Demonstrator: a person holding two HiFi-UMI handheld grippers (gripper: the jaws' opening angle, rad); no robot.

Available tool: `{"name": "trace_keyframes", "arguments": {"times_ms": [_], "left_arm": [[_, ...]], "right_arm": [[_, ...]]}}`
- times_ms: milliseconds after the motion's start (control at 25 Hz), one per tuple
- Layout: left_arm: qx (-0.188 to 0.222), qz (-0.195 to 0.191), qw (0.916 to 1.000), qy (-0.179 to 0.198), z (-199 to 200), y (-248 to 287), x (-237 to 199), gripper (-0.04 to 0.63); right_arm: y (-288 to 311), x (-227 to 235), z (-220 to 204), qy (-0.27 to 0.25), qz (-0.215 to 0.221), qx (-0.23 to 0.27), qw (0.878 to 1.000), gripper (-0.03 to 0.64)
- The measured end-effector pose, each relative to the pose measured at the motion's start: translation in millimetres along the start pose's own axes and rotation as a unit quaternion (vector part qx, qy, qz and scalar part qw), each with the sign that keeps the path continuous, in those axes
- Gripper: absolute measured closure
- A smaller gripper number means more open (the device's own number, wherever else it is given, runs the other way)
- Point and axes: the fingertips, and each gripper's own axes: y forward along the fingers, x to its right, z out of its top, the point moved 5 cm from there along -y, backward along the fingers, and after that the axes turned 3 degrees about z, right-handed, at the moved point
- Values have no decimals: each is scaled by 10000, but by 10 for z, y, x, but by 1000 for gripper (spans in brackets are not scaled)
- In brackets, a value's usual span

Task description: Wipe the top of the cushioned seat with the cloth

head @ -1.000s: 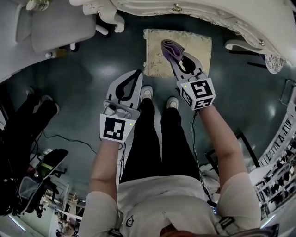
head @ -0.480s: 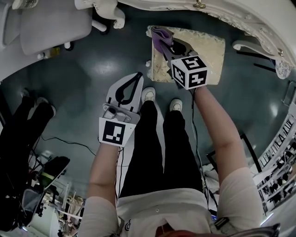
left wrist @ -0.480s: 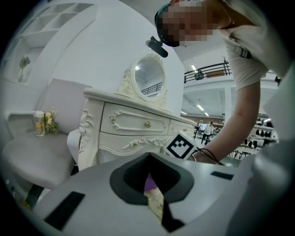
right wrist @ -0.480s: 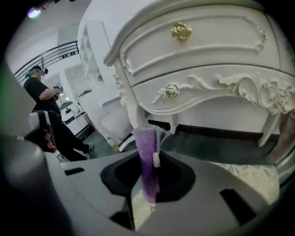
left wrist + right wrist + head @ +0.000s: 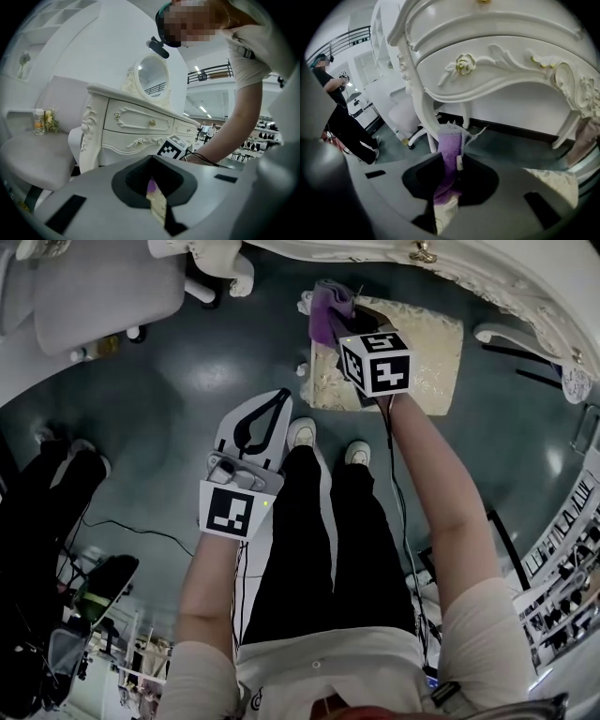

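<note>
The cushioned seat [image 5: 427,343] is a cream patterned square on the dark floor ahead of the person's feet. My right gripper [image 5: 343,322] reaches over its far left corner, shut on a folded purple cloth [image 5: 330,313] that sticks out past the jaw tips. The right gripper view shows the cloth [image 5: 450,154] pinched between the jaws, with cream fabric just below it. My left gripper [image 5: 277,397] hangs back beside the left leg, shut and holding nothing. Through its jaw opening, the left gripper view shows a sliver of the cloth [image 5: 151,185] and the seat [image 5: 158,204].
An ornate white dressing table [image 5: 487,268] curves round behind the seat, its carved legs [image 5: 417,93] near the cloth. A grey padded chair [image 5: 103,287] stands at the far left. Cables trail over the floor. Another person in black [image 5: 342,122] stands off to the left.
The right gripper has carried the cloth leftwards across the seat to its far left corner. The left gripper has stayed beside the leg.
</note>
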Motion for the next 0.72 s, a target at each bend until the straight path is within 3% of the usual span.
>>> {"name": "trace_keyframes", "arguments": {"times_ms": [720], "left_arm": [[94,-42,9999,-1,37,322,461,583]], "right_arm": [[-239,450,-147,-119,-87,-93,9998,531]]}}
